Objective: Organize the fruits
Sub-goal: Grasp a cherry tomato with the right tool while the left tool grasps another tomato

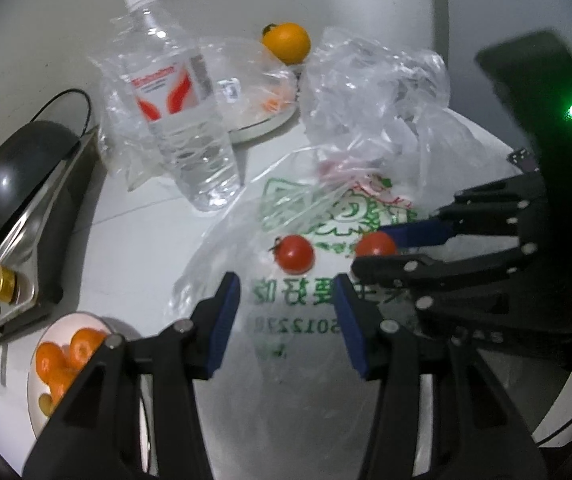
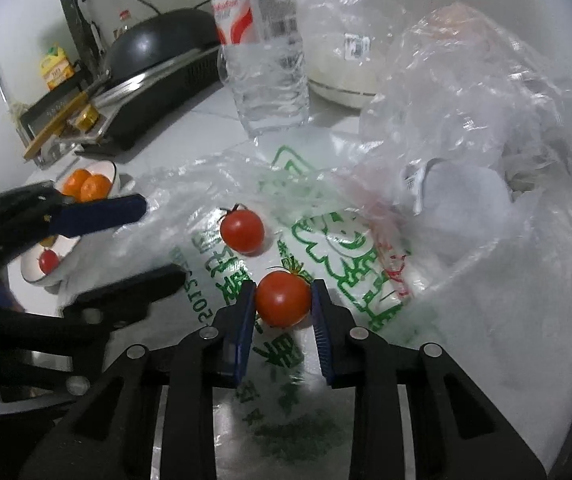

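My right tool (image 2: 284,300) is clamped on a small red tomato (image 2: 283,299); both blue pads (image 2: 246,312) press its sides; the tomato sits low on the printed plastic bag (image 2: 325,240) spread over the counter (image 2: 214,112); from the left wrist view the same tomato (image 1: 375,245) shows between the right tool's fingers, partly hidden.

My left tool (image 1: 287,300) stands partly open with nothing between its pads (image 1: 226,316); a second tomato (image 1: 295,253) lies loose on the bag just ahead of it, untouched; right wrist view shows that one (image 2: 242,231) near the held tomato, apart from it.

Bowl of oranges (image 1: 66,354) at lower left of the left view, beside my left tool; a second bowl (image 2: 42,264) holds one small tomato, seen past my left tool in the right view.

Clear water bottle (image 1: 178,120) upright behind the bag; lone orange (image 1: 287,42) behind it; crumpled clear plastic (image 1: 373,92) to the right; dark pan (image 2: 158,40) on a black appliance at the left edge.
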Motion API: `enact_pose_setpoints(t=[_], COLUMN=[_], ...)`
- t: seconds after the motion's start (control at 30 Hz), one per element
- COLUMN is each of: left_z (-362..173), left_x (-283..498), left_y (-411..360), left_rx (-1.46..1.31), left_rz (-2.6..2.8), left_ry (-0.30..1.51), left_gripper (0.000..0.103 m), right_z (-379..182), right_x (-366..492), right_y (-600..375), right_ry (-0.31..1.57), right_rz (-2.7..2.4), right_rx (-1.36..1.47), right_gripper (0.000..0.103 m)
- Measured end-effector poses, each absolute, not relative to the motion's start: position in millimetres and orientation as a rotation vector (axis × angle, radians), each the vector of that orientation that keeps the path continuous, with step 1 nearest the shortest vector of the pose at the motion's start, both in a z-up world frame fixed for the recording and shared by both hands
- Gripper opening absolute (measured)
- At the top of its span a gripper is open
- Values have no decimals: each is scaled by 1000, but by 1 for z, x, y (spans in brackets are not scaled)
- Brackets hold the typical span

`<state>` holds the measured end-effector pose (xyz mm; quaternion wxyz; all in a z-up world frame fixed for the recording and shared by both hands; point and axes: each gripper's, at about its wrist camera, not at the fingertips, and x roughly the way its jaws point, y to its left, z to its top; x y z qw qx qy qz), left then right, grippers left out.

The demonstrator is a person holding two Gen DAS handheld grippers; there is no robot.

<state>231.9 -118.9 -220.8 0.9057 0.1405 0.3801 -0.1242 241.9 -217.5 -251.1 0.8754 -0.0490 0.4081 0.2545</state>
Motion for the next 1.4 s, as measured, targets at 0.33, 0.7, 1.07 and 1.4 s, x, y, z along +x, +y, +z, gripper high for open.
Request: enact_pose_setpoints(t=[0.33, 0.7, 1.07, 1.4], left_z=[-234, -246, -253, -246], left_x=[263, 281, 286, 276], left_y=[-139, -139, -146, -150], left_rx=[315, 318, 353, 347], left_rz=[-248, -234, -261, -293], left_ry=[843, 879, 880, 859], left_gripper=[50, 47, 32, 31], right_z=[-244, -244, -245, -243], right_x=[242, 242, 244, 242], right_y=[-245, -260, -264, -262], right_ry=[802, 790, 789, 785], right_rz=[499, 494, 484, 483], right_rx=[-40, -16, -8, -13], right_gripper=[29, 29, 29, 29])
